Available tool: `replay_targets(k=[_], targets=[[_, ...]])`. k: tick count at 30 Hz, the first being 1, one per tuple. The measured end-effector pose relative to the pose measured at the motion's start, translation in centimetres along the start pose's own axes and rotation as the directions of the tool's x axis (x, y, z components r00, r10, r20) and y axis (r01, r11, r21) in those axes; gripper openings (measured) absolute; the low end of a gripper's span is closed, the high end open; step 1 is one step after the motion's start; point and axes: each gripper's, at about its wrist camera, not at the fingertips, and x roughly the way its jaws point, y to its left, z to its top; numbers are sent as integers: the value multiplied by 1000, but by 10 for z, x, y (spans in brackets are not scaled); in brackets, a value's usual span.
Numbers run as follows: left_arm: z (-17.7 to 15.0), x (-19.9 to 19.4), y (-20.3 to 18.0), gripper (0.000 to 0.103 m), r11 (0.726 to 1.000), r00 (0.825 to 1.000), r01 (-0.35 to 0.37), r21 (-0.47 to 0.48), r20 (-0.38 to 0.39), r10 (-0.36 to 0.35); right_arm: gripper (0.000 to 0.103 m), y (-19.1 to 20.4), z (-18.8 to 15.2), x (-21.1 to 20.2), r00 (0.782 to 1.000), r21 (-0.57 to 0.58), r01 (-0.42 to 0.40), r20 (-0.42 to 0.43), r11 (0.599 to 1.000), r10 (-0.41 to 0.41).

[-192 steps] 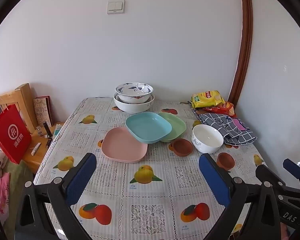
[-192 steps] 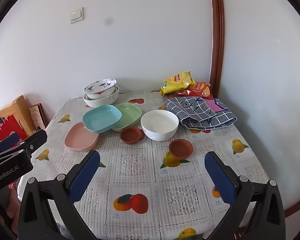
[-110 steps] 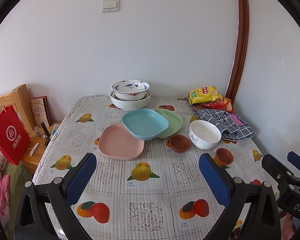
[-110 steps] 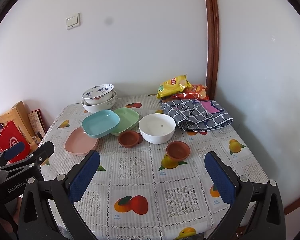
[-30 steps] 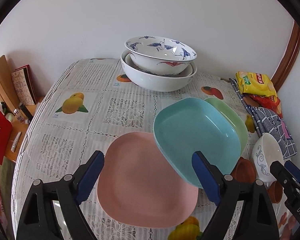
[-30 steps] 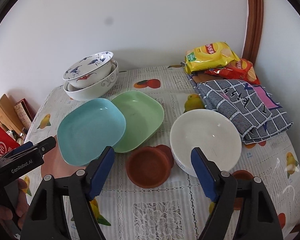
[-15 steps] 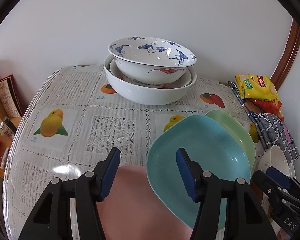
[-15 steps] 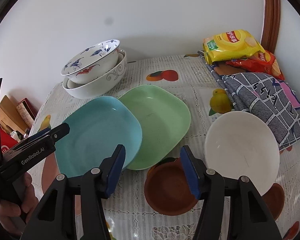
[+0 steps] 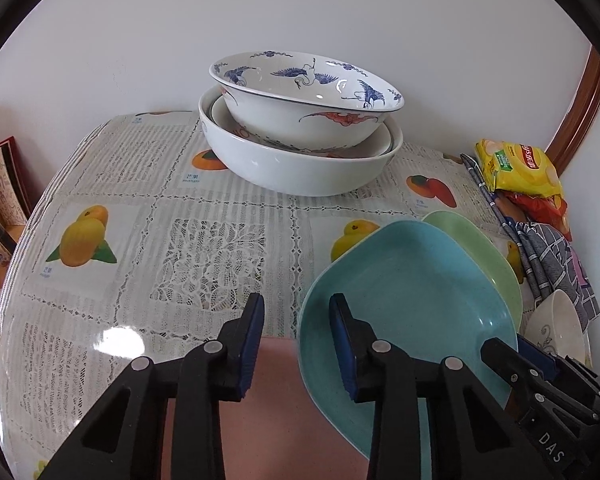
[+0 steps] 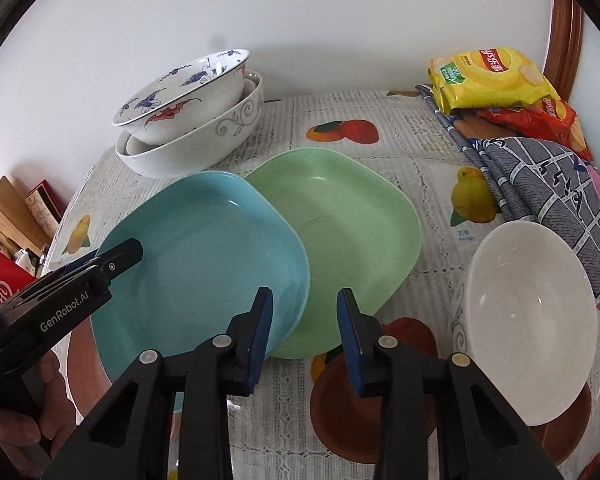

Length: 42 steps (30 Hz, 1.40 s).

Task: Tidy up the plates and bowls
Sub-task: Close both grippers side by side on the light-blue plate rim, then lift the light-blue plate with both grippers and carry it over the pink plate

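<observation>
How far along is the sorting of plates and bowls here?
Done: only the patterned bowl nests in the big white bowl. In hand: both grippers' jaws have just been closing around the blue plate rim, left gripper, right gripper. Left: green plate, pink plate, white bowl, brown dishes.

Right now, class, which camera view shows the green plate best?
The right wrist view: the green plate lies nearly whole, only its left edge under the blue plate. The left wrist view shows just a narrow strip behind the blue plate.
</observation>
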Motion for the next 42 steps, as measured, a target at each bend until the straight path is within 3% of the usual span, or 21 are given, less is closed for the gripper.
replay_targets(k=[4,6,13,23,42], targets=[[-4,-2,-3,19,1000,1000,14,14,2,-14,15,1,0,1,1000,13,-24,8,1000,24],[-5,-3,-5,14,1000,1000,18,22,-2,-18,14,1,0,0,1000,14,-19,14,1000,18],[-7,-20,-10,12,999,999,24,31,23,-25,12,-2,-1,-12,999,30,-16,28,999,15],[-14,-64,-27,12,998,996,47,51,76,-51,12,-11,-6,-61,995,38,-7,99,999,3],[-61,-132,-63,12,995,988,88,54,119,-94,12,-38,-52,-145,981,69,13,191,998,-26]])
